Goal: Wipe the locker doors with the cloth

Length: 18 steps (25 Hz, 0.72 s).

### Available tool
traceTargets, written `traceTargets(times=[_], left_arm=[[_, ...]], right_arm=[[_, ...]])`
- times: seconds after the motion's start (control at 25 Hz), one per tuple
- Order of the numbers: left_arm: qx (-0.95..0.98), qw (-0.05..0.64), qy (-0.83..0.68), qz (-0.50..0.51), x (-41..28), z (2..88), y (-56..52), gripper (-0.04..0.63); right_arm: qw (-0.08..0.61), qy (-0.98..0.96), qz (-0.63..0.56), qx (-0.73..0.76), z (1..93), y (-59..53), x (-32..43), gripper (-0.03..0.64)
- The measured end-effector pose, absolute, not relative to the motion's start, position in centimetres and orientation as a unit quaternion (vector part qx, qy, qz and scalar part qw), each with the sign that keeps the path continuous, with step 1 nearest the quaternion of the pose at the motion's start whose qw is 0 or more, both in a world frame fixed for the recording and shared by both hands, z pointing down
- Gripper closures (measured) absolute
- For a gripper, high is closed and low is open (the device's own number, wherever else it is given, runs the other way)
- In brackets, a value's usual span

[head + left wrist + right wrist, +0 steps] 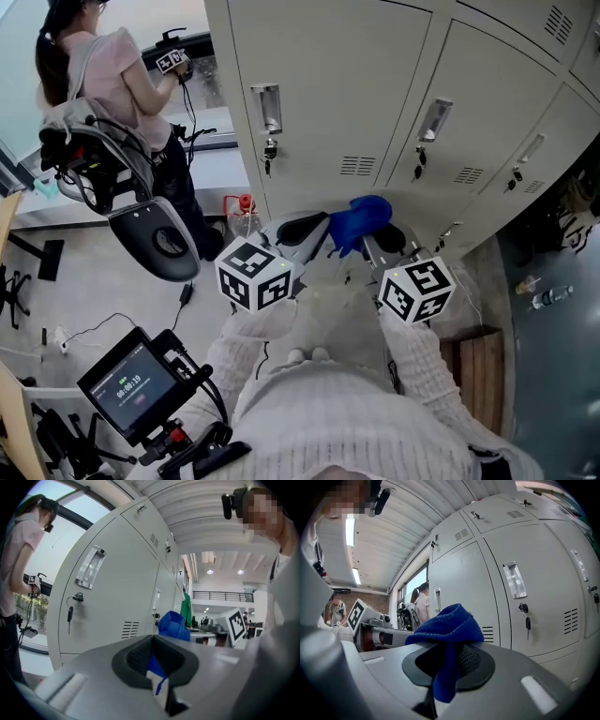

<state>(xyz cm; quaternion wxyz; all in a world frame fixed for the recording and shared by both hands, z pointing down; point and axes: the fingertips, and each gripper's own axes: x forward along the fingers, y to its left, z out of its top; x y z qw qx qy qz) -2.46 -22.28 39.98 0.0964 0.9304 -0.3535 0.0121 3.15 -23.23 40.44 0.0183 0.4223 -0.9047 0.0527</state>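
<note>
The blue cloth (361,220) is bunched between my two grippers, a little in front of the grey locker doors (342,103). My right gripper (386,236) is shut on it; in the right gripper view the cloth (447,627) bulges over the jaws (445,667) and a strip hangs down between them. My left gripper (305,228) sits close beside it on the left. In the left gripper view a blue corner is pinched between its jaws (157,667), and the rest of the cloth (173,625) rises beyond. The door ahead (112,602) has a handle and a key.
A person in a pink top (117,84) stands at the far left with another gripper. A screen on a stand (131,384) is at lower left. A bottle (246,214) stands at the locker's foot; a wooden pallet (478,361) lies to the right.
</note>
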Motion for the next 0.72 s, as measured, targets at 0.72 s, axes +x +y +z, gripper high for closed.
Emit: traceTargets(times=[0.72], left_arm=[[0.931,0.084,-0.354,0.014,-3.4,39.29,-22.65,0.595]], right_arm=[[0.008,-0.898,0.044,0.438,39.53,-23.8,2.75,0.568]])
